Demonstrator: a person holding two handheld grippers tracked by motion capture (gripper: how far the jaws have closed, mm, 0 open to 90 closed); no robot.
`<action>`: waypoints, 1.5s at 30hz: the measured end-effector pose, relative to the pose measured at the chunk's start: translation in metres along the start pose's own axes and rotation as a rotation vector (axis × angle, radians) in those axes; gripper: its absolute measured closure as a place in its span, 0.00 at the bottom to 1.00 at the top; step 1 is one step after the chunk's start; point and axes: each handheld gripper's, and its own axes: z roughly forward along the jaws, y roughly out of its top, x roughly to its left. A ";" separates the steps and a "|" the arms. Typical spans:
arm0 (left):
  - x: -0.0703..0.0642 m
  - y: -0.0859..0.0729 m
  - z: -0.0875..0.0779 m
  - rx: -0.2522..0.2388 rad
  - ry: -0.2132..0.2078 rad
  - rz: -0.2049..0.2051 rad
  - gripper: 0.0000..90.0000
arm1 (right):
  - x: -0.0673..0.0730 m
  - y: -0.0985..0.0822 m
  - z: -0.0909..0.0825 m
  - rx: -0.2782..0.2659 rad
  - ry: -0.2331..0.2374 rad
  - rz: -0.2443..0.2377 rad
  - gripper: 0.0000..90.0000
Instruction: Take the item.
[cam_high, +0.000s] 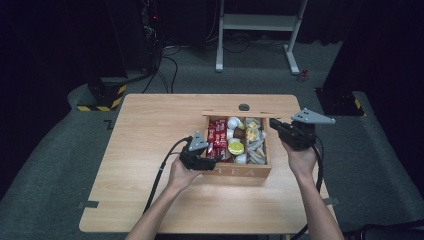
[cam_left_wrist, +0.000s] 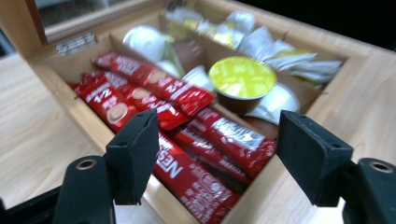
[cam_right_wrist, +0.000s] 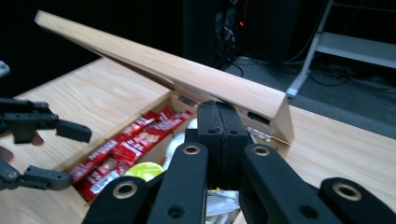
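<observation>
Two grippers at open wooden tea box (cam_high: 243, 171): left gripper (cam_left_wrist: 219, 154) spread, empty, poised over red coffee stick sachets (cam_left_wrist: 187, 140) in the left compartment, likely to pick one; right gripper (cam_right_wrist: 222, 133) pressed together, beside raised wooden lid (cam_right_wrist: 163, 70).

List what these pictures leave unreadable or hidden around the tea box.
- Right gripper view: the shut right gripper hides most of the box's middle and right compartments.
- Left gripper view: blur makes the print on the red sachets and the yellow-lidded pod mostly unreadable.
- High view: the items in the tea box are too small to identify; the left gripper covers its near left corner.
</observation>
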 end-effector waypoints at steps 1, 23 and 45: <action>0.000 0.000 0.000 -0.006 -0.014 -0.008 0.34 | 0.000 0.001 0.001 0.000 -0.002 -0.002 1.00; -0.012 0.029 0.035 0.080 -0.032 0.065 0.32 | -0.006 -0.003 0.029 0.006 0.028 0.068 1.00; -0.018 0.056 0.064 0.215 -0.007 0.101 0.32 | -0.013 0.017 0.028 0.000 0.023 0.079 1.00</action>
